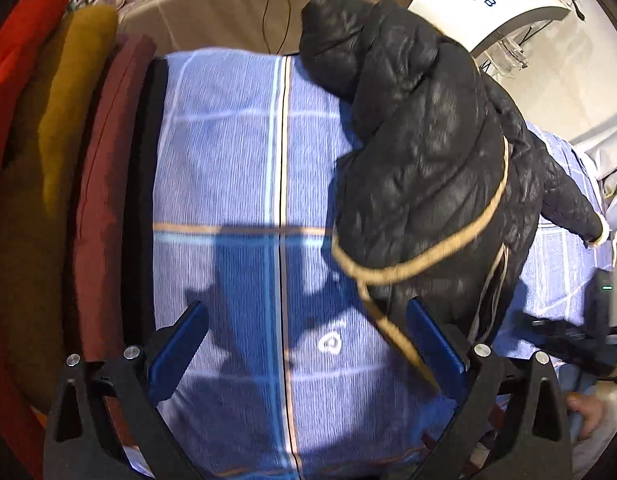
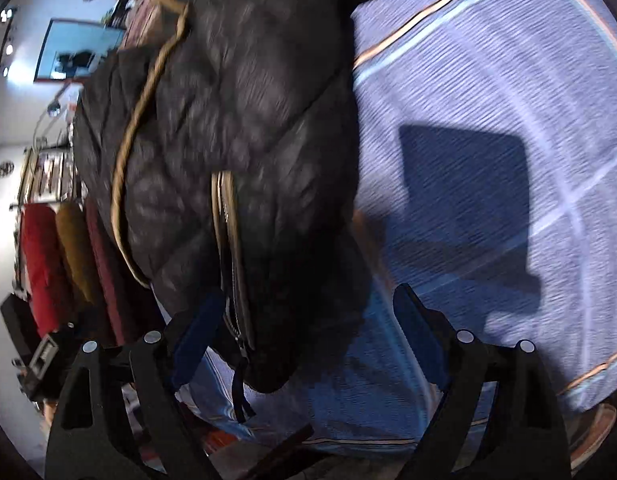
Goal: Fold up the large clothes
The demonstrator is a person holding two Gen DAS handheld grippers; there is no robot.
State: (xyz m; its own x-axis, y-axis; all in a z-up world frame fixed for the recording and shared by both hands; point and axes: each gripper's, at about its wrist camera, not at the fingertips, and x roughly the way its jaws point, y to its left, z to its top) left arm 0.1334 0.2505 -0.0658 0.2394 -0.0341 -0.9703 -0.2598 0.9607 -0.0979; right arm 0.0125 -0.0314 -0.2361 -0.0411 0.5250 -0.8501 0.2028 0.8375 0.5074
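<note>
A black quilted jacket point(image 1: 424, 152) with tan piping lies bunched on a blue checked sheet point(image 1: 232, 168), to the right of centre in the left wrist view. My left gripper point(image 1: 308, 332) is open and empty above the sheet; its right finger point(image 1: 432, 336) is close to the jacket's lower edge. In the right wrist view the jacket point(image 2: 236, 120) fills the upper left, its zipper point(image 2: 236, 280) running down between the fingers. My right gripper point(image 2: 304, 332) is open, with the jacket's hem between its jaws. The view is blurred.
Red, mustard and maroon cushions point(image 1: 56, 168) line the left edge of the sheet. A white machine point(image 1: 496, 0) stands at the back right. A tan covered bed point(image 1: 212, 12) lies behind. The other gripper's dark body point(image 1: 580, 336) shows at the right.
</note>
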